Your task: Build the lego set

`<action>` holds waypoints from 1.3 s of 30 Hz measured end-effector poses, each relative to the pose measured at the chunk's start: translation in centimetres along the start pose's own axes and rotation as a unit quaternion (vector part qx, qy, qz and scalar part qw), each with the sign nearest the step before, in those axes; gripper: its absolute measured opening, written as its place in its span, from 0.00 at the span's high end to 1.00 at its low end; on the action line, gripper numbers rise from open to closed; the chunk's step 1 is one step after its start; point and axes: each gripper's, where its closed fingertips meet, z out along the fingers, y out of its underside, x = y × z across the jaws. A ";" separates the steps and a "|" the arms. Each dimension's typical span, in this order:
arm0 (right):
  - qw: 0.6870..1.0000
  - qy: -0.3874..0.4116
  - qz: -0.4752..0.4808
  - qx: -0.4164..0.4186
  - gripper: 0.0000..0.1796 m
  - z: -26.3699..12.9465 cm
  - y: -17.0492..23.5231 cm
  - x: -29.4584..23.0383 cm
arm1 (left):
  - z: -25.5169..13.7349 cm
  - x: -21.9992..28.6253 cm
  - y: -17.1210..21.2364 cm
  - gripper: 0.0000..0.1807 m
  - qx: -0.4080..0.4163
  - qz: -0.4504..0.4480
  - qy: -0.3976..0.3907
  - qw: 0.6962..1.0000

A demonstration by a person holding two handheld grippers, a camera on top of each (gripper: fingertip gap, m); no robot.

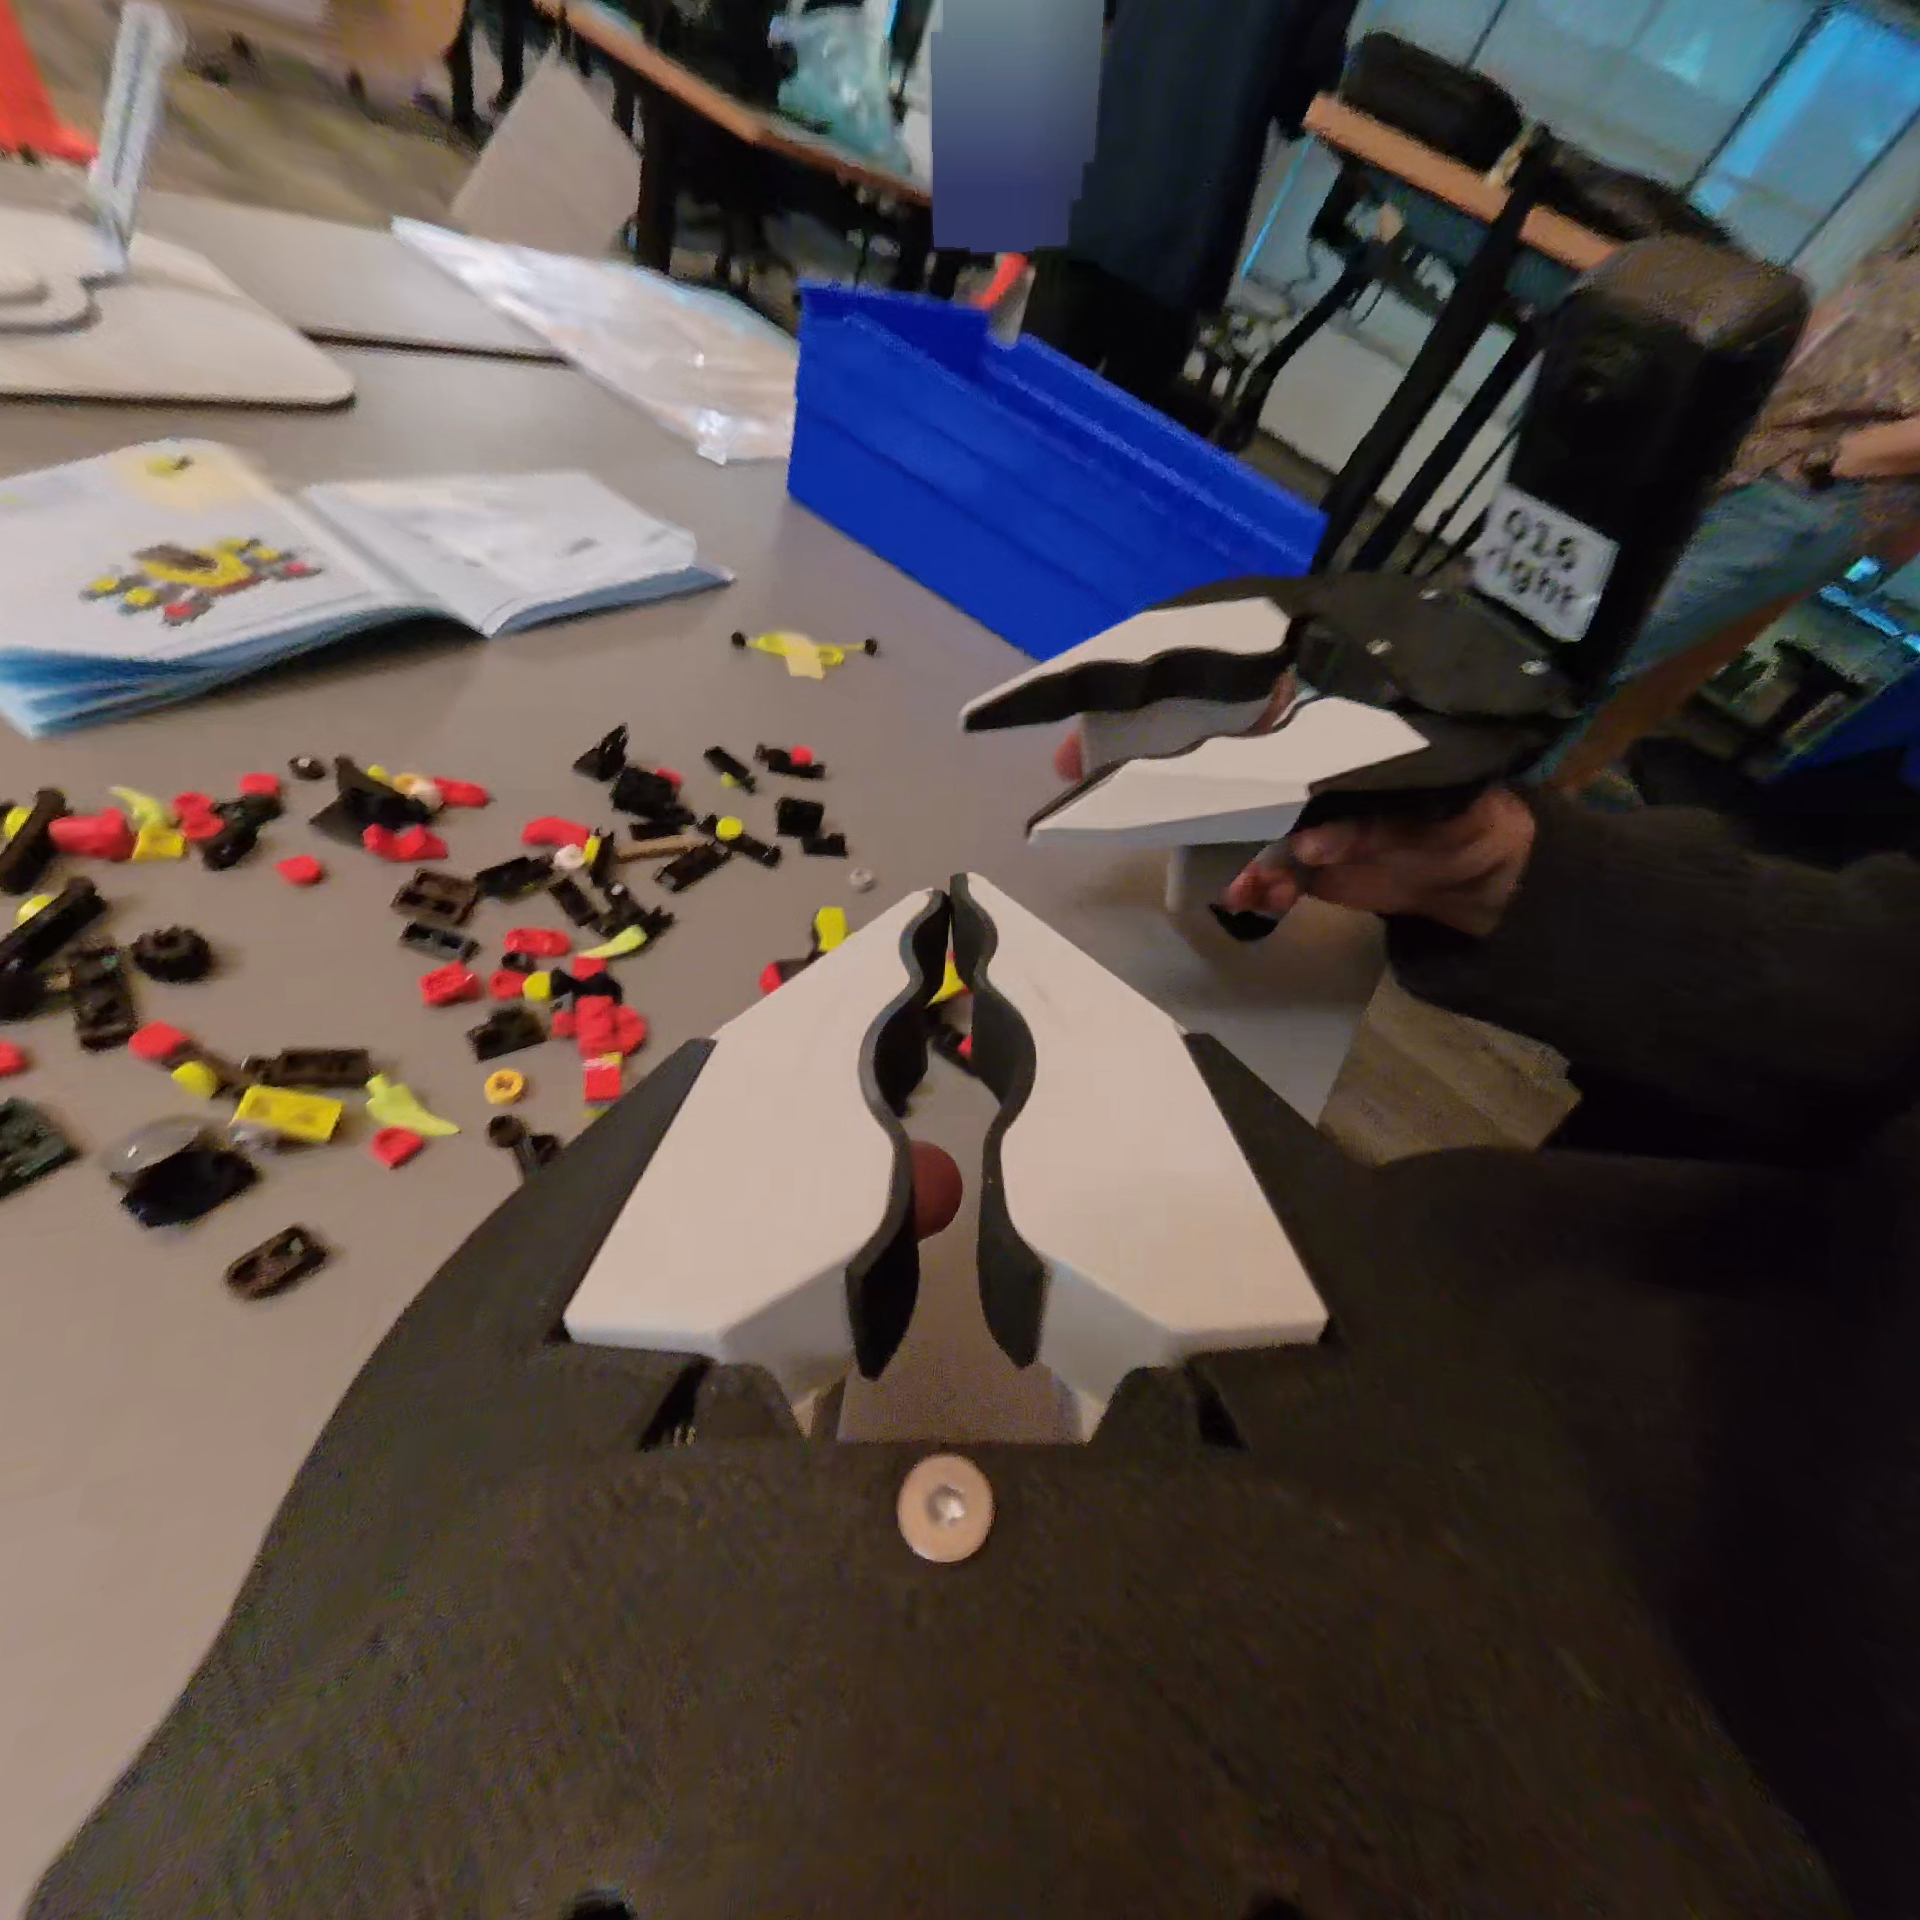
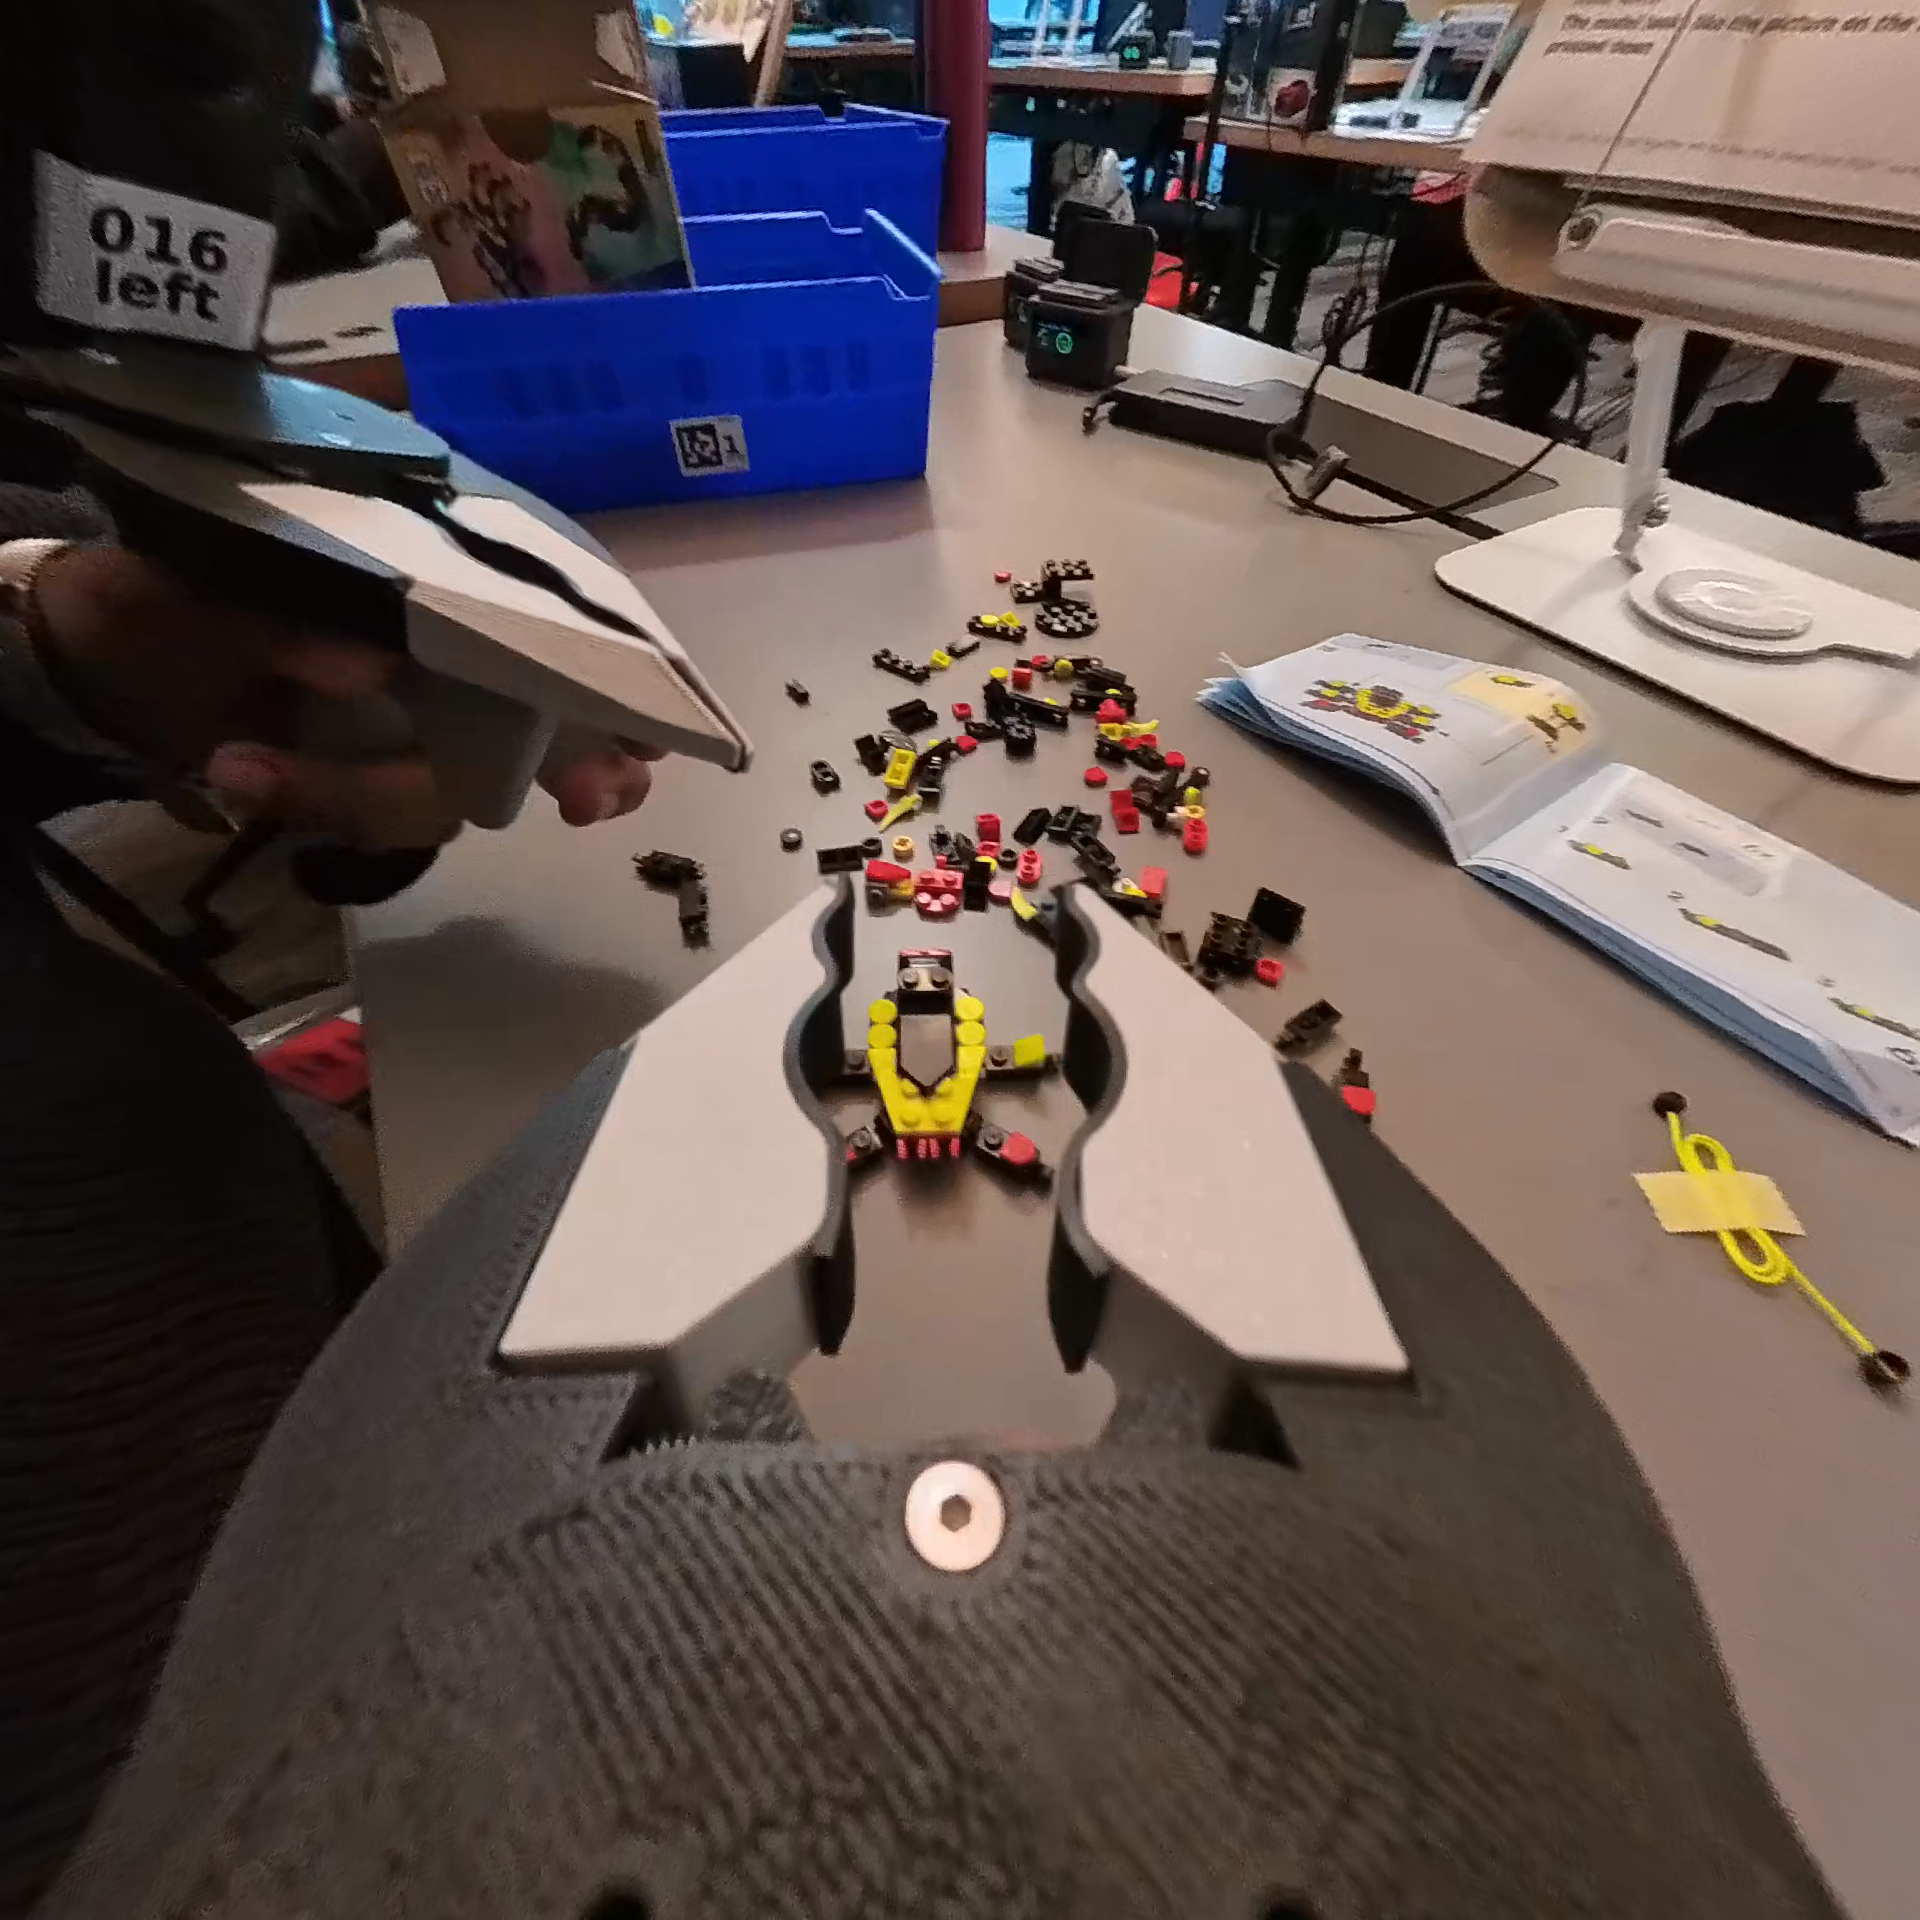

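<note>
Lying on the grey table, the partly built yellow-and-black lego model sits between the right gripper's wide-open, empty jaws; many loose bricks remain unattached beyond, left gripper nearly closed, empty.

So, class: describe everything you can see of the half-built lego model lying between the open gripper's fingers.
The half-built model is a small craft of plastic bricks: a yellow, V-shaped body with round studs, a black pointed centre, a red-and-black block at the far end and red teeth at the near end. Thin black arms stick out sideways, tipped with red or yellow pieces. It lies flat on the grey table, in the gap of the open right gripper, whose fingers do not seem to touch it. Loose pieces lie just beyond.
</note>
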 end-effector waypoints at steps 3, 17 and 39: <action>1.000 0.016 -0.006 -0.015 0.77 -0.1 0.8 0.6 | -0.4 -1.6 -0.2 1.00 0.000 -0.004 -0.026 1.000; 0.984 -0.012 0.009 -0.178 0.69 2.5 6.9 -0.4 | -0.2 -2.6 1.7 0.82 -0.057 -0.121 0.018 0.991; 0.984 -0.084 0.063 -0.141 0.74 0.2 5.3 -1.3 | 0.3 -2.2 3.2 0.82 -0.100 -0.111 0.025 0.988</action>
